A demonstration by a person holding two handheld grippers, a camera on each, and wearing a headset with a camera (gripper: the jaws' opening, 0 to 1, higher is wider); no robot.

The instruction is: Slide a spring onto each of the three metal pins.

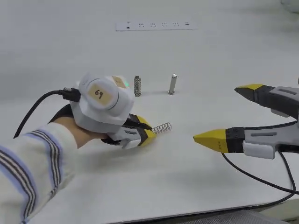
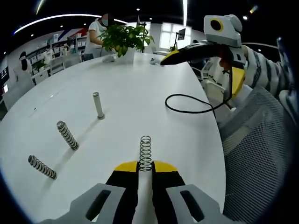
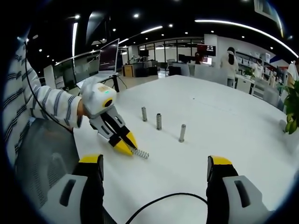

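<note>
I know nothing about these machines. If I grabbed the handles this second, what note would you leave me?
Left tool: shut on one end of a spring.
Right tool: open, empty, held apart.
Done: sprung pin and second sprung pin.
Left to do: slide the held spring onto the bare pin, standing beside them on the table.

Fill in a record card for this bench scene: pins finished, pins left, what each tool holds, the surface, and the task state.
pins finished: two, the near pin and the middle pin, each wearing a spring
pins left: one, the bare pin, upright
left tool: shut on the loose spring, gripped by one end
right tool: open, holding nothing, off to one side of the pins
surface: white table
task state: two of three pins fitted, the last spring in hand
</note>
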